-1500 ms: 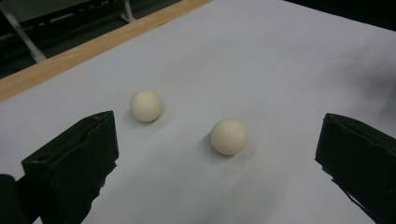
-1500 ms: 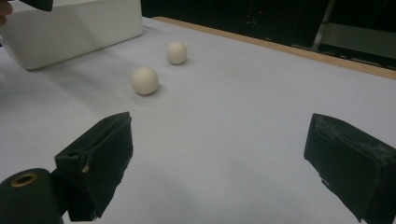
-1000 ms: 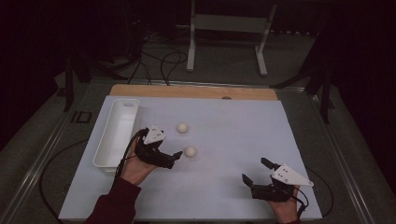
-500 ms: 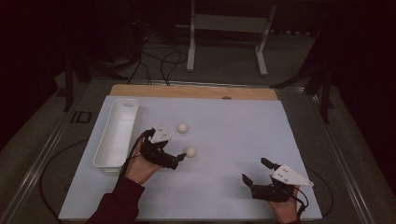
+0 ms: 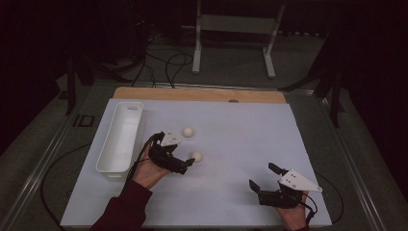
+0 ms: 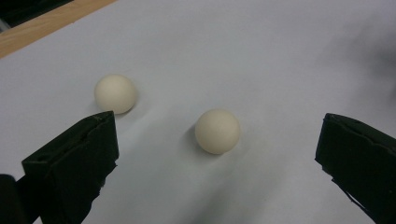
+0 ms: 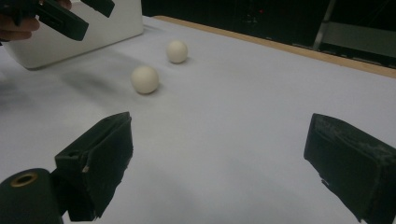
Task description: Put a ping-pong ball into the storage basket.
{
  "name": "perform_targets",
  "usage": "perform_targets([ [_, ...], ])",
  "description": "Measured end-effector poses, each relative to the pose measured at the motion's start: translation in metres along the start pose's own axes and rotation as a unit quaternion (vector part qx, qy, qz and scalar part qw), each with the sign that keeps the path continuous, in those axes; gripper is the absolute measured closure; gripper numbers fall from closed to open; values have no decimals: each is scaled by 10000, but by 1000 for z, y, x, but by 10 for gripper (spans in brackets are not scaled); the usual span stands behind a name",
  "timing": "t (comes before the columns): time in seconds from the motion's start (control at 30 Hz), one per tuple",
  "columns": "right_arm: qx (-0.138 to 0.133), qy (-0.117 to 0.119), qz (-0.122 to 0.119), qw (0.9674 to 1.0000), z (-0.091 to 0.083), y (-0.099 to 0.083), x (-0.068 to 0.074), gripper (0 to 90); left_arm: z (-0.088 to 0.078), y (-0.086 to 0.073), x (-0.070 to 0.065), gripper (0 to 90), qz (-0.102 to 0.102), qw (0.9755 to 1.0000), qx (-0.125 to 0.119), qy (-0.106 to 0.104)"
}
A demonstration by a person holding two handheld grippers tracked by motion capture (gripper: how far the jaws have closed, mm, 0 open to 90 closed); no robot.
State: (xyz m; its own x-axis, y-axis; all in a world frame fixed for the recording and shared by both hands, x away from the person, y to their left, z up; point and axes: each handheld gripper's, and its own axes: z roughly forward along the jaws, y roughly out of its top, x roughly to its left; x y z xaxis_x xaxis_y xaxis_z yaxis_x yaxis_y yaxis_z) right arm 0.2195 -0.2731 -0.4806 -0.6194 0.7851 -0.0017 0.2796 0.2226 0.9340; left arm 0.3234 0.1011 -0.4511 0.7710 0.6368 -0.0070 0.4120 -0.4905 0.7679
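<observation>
Fingers (image 6: 74, 168) of left gripper (image 6: 217, 172) run off frame, flanking near ball (image 6: 217, 131).

A dim lab: white-covered test table (image 5: 231, 125), loose floor cables (image 5: 163, 60), metal stand (image 5: 235, 29).

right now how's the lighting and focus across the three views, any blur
High view: dim, dark surroundings, the white mat lit evenly. Left gripper view: the nearer ball sharp with a soft shadow, the jaws slightly soft. Right gripper view: both balls fairly clear, the white bin slightly blurred.
</observation>
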Motion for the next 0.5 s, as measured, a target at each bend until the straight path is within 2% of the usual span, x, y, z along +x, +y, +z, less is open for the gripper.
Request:
perform_targets([
  [0.5, 10, 20, 2, 10000, 1, 0, 0, 78, 10, 6, -1, 0, 56, 9999, 115, -93],
])
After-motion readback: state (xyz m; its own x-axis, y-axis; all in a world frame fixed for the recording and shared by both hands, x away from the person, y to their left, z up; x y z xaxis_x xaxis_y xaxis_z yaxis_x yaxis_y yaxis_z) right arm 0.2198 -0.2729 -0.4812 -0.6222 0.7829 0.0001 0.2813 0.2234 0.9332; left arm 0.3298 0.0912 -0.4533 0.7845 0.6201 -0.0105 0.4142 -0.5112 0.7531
